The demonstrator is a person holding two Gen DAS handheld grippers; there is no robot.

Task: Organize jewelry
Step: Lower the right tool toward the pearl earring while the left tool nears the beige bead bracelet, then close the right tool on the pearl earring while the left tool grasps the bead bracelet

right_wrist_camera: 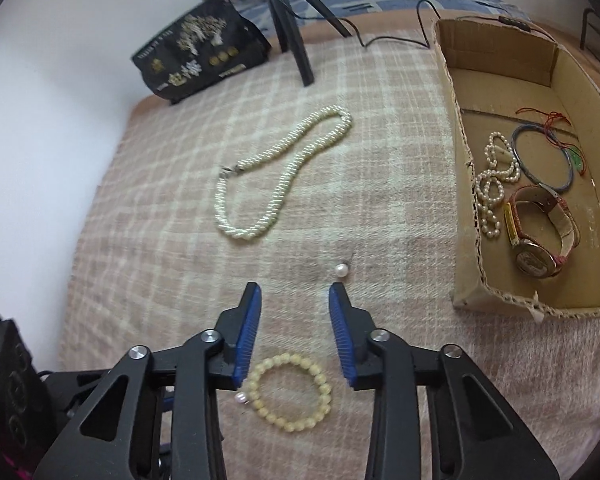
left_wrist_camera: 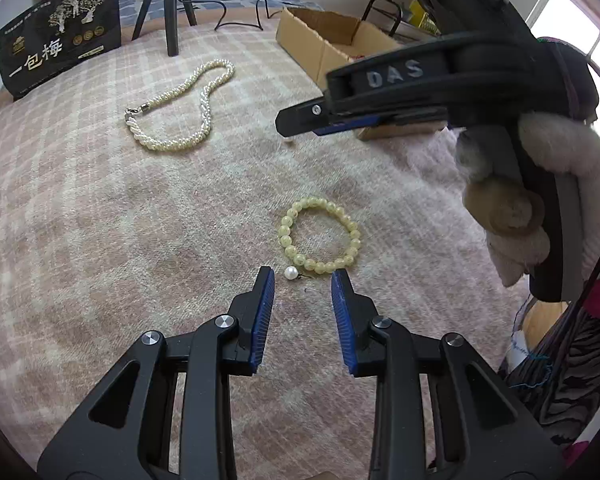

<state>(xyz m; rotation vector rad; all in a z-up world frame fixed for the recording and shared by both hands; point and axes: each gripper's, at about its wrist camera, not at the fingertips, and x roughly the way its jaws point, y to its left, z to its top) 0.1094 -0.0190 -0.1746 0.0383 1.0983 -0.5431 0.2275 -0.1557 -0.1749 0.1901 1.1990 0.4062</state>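
A yellow bead bracelet point(left_wrist_camera: 320, 235) lies on the pink plaid blanket, with a pearl earring point(left_wrist_camera: 291, 273) touching its near side. My left gripper point(left_wrist_camera: 303, 278) is open just short of that earring. A twisted pearl necklace point(left_wrist_camera: 180, 109) lies farther off. My right gripper point(right_wrist_camera: 295, 294) is open and empty above the blanket; the bracelet point(right_wrist_camera: 290, 392) shows below its fingers. A second pearl earring point(right_wrist_camera: 341, 270) lies just past its right fingertip. The right gripper also shows from the side in the left wrist view point(left_wrist_camera: 300, 118). The necklace point(right_wrist_camera: 280, 172) lies beyond.
A cardboard box point(right_wrist_camera: 466, 240) at the right holds a pearl strand point(right_wrist_camera: 494, 182), a bangle point(right_wrist_camera: 544, 158), a red cord and a watch point(right_wrist_camera: 540, 236). A black snack bag point(right_wrist_camera: 200, 50) and a tripod point(right_wrist_camera: 292, 36) stand at the far edge by the wall.
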